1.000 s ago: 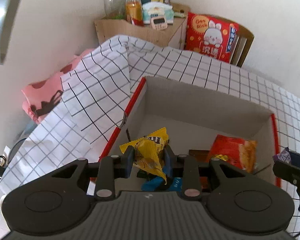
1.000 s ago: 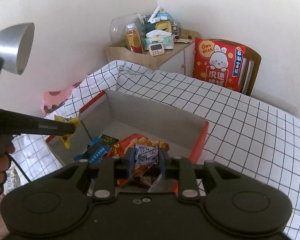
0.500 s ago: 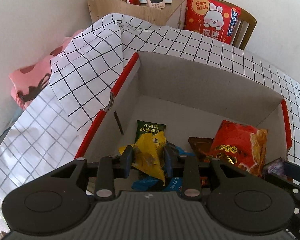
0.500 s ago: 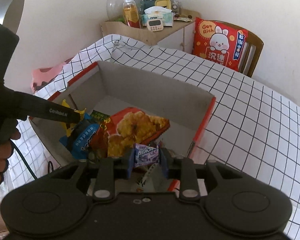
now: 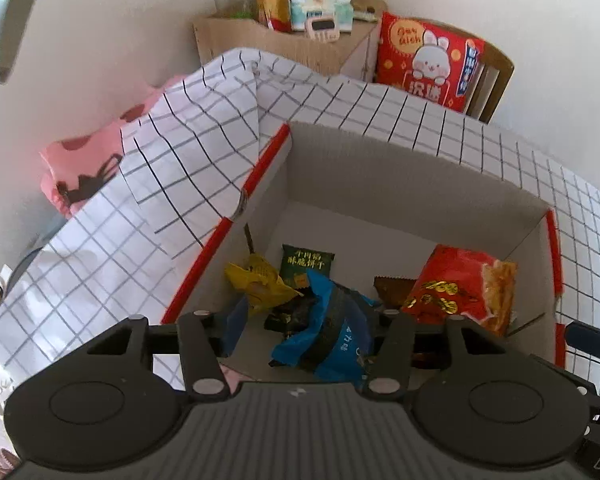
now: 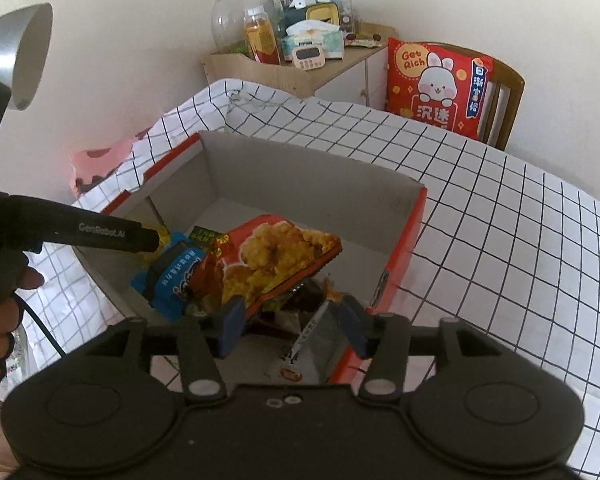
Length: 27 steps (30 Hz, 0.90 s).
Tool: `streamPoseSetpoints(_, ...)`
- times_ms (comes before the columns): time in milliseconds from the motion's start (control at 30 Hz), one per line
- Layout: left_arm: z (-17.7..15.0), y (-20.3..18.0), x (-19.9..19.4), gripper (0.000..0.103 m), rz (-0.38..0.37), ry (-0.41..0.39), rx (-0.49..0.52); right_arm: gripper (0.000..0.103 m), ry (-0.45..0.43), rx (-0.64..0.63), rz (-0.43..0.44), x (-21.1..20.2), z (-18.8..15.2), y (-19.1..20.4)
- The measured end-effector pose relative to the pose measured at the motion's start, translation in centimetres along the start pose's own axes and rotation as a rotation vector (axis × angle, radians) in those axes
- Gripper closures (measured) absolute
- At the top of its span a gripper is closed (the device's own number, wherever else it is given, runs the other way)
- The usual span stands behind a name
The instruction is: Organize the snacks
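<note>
step: dropping snacks into the cardboard box [image 5: 412, 168], both hands at once; judging by the pile inside, the task looks well along
left gripper [image 5: 300, 320]: jaws have just been opening, now parted about halfway, nothing pinched; the yellow candy packet [image 5: 260, 280] lies loose on the box floor by the left wall, clear of both pads
right gripper [image 6: 294, 322]: jaws have just been opening too, stand spread, pads press on nothing; a grey-white wrapper [image 6: 300, 344] sits low between them at the near right corner of the box, cannot tell if it is lying flat or leaning on the wall
box contents: blue snack bag [image 5: 336, 332] in the middle, dark green biscuit packet [image 5: 308, 262] behind it, red chip bag [image 5: 460, 288] on the right, brown wrapper [image 5: 392, 288] between; all inside the walls
box place: on the checked tabletop [image 6: 500, 208], red-edged rim
how to do it well: lift each gripper straight up with jaws kept wide so no foil edge snags on a pad; check the red chip bag, it rides up over the pile and could catch the right gripper's left pad
risk: near corner wrapper may tip out over the rim if brushed
next need: look over the tabletop for leftover snacks; none visible from here
</note>
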State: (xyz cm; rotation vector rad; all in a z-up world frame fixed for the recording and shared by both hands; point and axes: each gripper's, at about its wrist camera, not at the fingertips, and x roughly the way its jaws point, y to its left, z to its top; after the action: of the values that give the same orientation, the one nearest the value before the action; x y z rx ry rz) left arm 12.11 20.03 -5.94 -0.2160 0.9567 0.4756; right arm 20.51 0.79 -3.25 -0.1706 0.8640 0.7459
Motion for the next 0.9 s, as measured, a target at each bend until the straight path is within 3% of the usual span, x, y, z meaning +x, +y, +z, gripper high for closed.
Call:
streamPoseSetpoints(233, -0.8, -0.5, -3.6, 0.04, -0.024, -0.085, 0.012, 0.029, -0.086, -0.031, 0.049, -3.3, 0.0, 0.8)
streamPoseSetpoints(300, -1.0, -0.7, -4.6, 0.038, -0.036, -0.104, 0.021, 0.02, -0.122, -0.043, 0.067, -4.5, -0.2, 1.1)
streamPoseSetpoints(600, -2.6, -1.6, -8.5, 0.024, -0.109, -0.172, 0.043, 0.003, -0.23, -0.038, 0.085, -8.7, -1.0, 1.0)
streamPoseSetpoints(900, -3.8, -2.6, -11.6, 0.012, -0.14, -0.254, 0.047, 0.0, -0.302, 0.043, 0.037, -11.7, -2.3, -1.2)
